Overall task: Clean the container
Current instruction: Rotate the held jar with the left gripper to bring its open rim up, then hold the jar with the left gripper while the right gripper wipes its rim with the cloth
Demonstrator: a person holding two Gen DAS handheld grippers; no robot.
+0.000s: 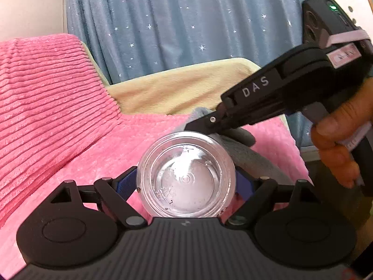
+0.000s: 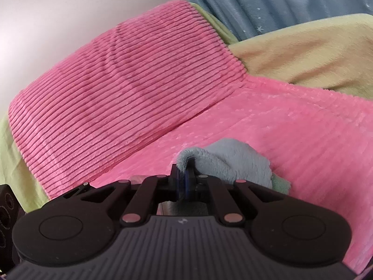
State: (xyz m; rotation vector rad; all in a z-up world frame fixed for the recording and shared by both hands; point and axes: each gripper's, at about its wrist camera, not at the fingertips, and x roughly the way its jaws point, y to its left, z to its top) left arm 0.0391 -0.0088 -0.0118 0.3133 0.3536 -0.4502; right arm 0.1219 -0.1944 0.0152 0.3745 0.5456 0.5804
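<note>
Clear round plastic container (image 1: 186, 175) clamped in left gripper (image 1: 186, 182), specks still inside; right gripper (image 2: 184, 177) pinching fluffy grey-blue cloth (image 2: 228, 161) at upper rim. Wiping apparently barely begun.

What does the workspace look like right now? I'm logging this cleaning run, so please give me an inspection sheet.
Surface: pink ribbed blanket over a yellow-green cover.
Job's things: clear container, mouth towards the left camera, specks inside; grey-blue cloth.
Clutter: nothing seen.
Grippers: left tongs shut on the container's sides; right tongs shut on a fold of the cloth, just behind the container's rim.
Cables: nothing seen.
Surroundings: blue star-print curtain, pale wall, a hand on the right handle.
</note>
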